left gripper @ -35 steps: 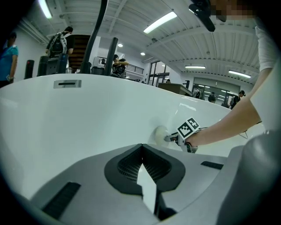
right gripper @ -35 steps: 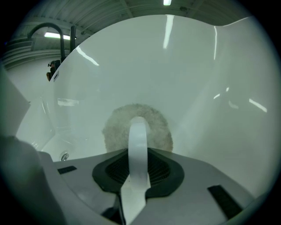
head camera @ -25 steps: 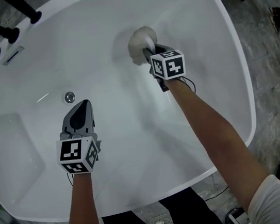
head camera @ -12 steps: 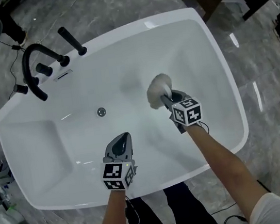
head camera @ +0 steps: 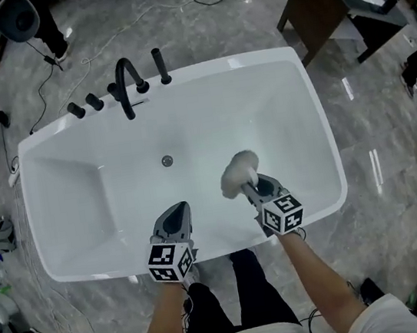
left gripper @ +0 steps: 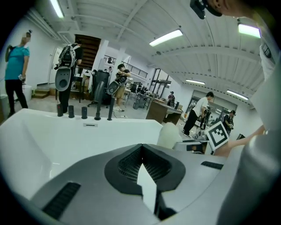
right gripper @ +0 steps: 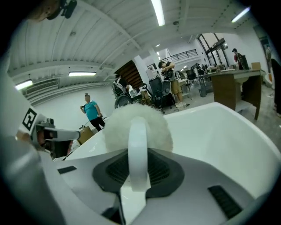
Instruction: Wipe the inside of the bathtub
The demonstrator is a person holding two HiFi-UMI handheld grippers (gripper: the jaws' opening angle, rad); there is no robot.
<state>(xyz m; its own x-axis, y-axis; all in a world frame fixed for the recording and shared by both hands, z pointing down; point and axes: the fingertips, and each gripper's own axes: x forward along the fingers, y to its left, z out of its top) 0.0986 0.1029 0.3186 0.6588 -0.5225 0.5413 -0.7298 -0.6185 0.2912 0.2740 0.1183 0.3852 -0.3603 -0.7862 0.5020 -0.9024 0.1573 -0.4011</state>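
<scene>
Now the right gripper (head camera: 252,185) is clamping the fluffy scrubber (head camera: 238,173) by its handle, pad poised over the bathtub (head camera: 281,108) floor ahead for wiping; the left gripper (head camera: 177,212) is idling alongside, jaws closed, empty

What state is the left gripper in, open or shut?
Shut. The left gripper has its jaw tips touching in its own view, nothing between them.

Marbled floor (head camera: 396,172) — white bathtub (head camera: 65,192) standing on it.
</scene>
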